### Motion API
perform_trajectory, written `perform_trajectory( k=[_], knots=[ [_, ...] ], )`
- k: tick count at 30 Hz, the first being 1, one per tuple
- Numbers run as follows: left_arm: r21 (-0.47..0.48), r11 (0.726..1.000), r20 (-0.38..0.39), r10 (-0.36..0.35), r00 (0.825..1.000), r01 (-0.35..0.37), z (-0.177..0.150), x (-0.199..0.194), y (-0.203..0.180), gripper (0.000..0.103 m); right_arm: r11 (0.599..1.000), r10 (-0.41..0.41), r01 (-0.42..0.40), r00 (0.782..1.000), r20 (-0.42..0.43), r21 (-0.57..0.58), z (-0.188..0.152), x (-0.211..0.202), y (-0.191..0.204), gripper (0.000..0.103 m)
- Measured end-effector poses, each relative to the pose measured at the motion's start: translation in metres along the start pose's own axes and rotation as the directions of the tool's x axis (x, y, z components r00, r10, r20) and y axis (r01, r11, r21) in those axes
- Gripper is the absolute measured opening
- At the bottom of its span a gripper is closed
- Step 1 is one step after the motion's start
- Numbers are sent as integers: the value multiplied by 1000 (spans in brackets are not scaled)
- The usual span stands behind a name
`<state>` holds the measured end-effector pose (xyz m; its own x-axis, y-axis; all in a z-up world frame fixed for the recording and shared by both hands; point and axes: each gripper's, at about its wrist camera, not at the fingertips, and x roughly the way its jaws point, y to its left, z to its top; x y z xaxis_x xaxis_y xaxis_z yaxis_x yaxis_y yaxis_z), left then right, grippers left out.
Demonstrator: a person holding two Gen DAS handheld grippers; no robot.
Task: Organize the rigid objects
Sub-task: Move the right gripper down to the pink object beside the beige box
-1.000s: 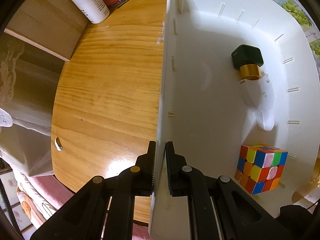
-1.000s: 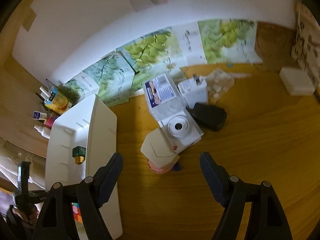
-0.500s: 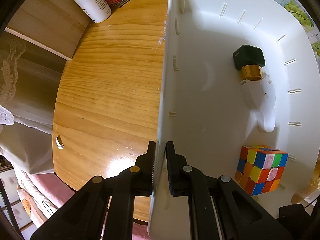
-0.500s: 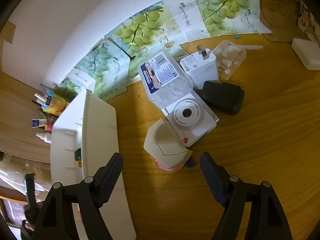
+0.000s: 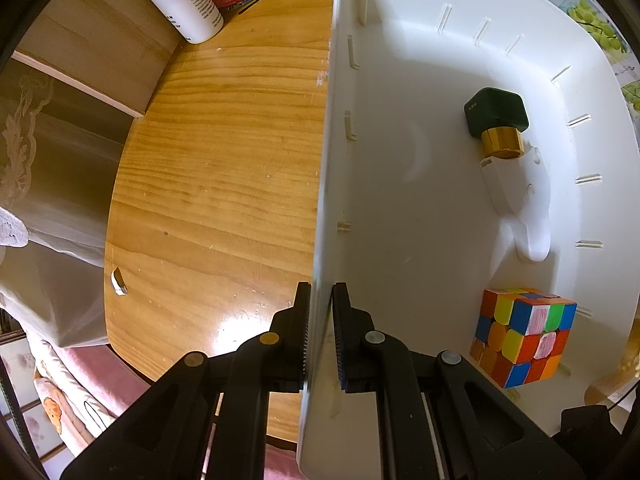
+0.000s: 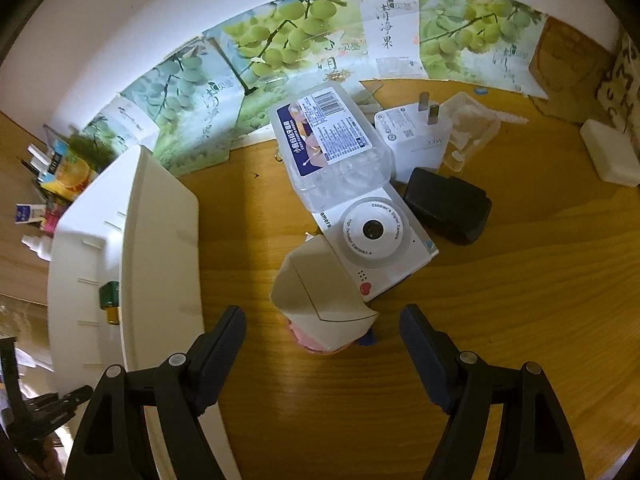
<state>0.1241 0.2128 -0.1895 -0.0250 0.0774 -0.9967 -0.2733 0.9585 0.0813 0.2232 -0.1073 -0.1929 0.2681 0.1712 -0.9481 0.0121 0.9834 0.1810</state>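
On the wooden desk (image 6: 500, 320), the left hand-held gripper (image 5: 320, 332) clamped the white plastic bin's wall (image 5: 320, 200) while the right hand-held gripper (image 6: 322, 344), jaws wide and empty, hovered above the cream-coloured angular case (image 6: 320, 300) beside the bin, apparently next to be gripped.

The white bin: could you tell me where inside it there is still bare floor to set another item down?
In the white bin, the floor beside the wall the left gripper clamps is bare, from the near end to the far end. The opposite wall is crowded: the green-capped bottle and the puzzle cube lie along it.

colourful cube (image 5: 524, 336) and green-capped bottle (image 5: 500, 136) lie inside white bin (image 5: 400, 80).
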Motion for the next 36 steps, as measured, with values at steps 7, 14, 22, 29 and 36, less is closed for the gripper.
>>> perform_trajectory(
  k=[7, 14, 22, 29, 36],
  knots=[
    [-2, 1000, 2, -1, 1000, 1, -2, 0, 0, 11, 999, -45, 44, 998, -33, -16, 2, 7, 4, 78],
    [-6, 1000, 3, -3, 1000, 3, -5, -2, 2, 11, 999, -36, 35, 998, -50, -18, 2, 9, 4, 58],
    [-8, 1000, 4, -5, 1000, 5, -7, -2, 2, 11, 999, -28, 26, 998, -52, -31, 2, 8, 3, 50],
    [-7, 1000, 3, -5, 1000, 5, -7, -2, 2, 11, 998, -30, 27, 998, -52, -65, 2, 8, 6, 45],
    [-3, 1000, 4, -3, 1000, 3, -6, -2, 2, 11, 997, -13, 9, 999, -52, -75, 3, 8, 7, 42]
  ],
)
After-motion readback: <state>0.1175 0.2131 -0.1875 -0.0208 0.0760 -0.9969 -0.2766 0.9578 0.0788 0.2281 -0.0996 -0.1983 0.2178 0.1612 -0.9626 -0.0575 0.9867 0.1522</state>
